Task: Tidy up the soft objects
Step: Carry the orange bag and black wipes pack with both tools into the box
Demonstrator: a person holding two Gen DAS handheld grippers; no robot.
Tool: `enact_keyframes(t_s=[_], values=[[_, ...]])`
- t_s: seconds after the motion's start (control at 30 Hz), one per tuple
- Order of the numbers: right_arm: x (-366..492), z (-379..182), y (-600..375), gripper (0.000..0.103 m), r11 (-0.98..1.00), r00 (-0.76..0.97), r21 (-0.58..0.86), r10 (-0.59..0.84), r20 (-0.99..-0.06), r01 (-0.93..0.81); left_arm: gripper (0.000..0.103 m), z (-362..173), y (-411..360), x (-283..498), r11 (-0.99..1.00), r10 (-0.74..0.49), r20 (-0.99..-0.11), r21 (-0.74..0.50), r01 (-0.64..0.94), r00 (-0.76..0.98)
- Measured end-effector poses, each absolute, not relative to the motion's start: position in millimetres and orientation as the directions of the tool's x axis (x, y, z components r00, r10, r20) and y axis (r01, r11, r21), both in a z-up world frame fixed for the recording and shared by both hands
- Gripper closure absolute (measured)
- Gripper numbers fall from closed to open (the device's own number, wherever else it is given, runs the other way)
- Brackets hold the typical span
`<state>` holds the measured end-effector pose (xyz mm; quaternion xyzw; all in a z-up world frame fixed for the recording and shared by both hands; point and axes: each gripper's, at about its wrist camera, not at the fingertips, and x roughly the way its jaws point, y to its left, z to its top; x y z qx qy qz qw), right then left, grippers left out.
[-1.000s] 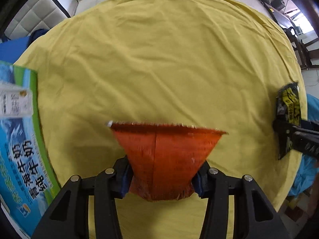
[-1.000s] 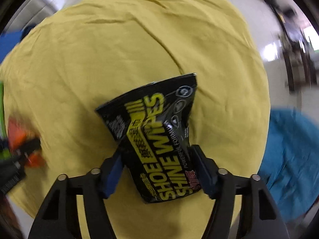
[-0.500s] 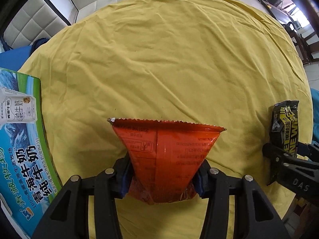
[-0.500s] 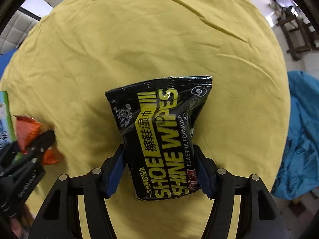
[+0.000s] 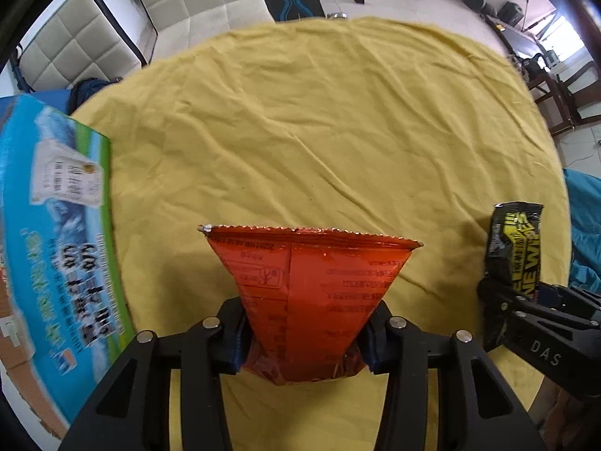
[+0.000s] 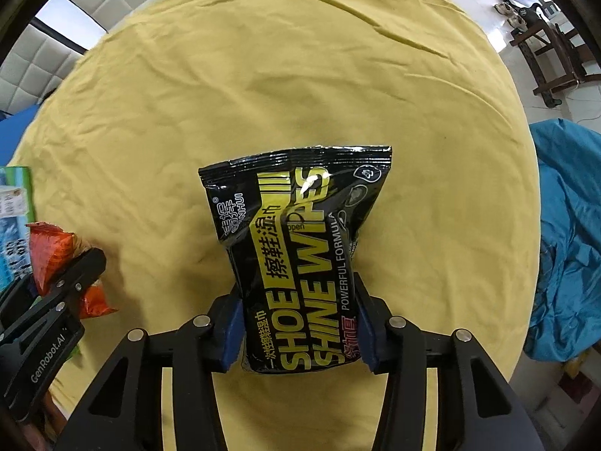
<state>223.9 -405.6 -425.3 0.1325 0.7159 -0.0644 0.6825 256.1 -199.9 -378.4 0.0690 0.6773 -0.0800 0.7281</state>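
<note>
Evidently sorting, the left gripper (image 5: 304, 338) tightens on a crinkly orange foil snack bag (image 5: 311, 293) near the yellow-clothed table's (image 5: 338, 112) left edge, beside a blue-green milk carton box (image 5: 56, 244), while the right gripper (image 6: 298, 330), jaws closing, squeezes a black-and-yellow shoe-wipes pouch (image 6: 300, 248) near the right edge.

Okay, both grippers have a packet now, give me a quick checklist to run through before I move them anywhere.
1. Left gripper on the orange snack packet: jaws closing, pads pinching its lower end. Ok.
2. Right gripper on the black shoe shine wipes pack: jaws closing, pack waisted between the pads. Ok.
3. Both packets lifted clear of the yellow tablecloth: cannot tell.
4. Gap between the two grippers: apart, no contact. Ok.
5. Blue milk carton box at the cloth's left edge: close beside the left gripper, watch it. Ok for now.
6. Where the packets should go: no bin or tray in view. Cannot tell.
</note>
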Motion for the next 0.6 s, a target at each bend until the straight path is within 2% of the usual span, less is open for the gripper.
enact_keyframes(t_s=[0.3,0.6], values=[[179.5,-357.5,-371.8,0.052,0.948,0.077,0.186,0.171,-0.982,0.258,0.061,-305.5,-172.7,228.1,0.975,-0.084,-0.983,-0.046,0.217,0.166],[146.9,-261.0,-339.3,0.052,0.943,0.182,0.257,0.22,-0.958,0.211,0.061,-232.2,-108.2,197.2,0.967,-0.146,-0.954,-0.082,0.24,0.263]])
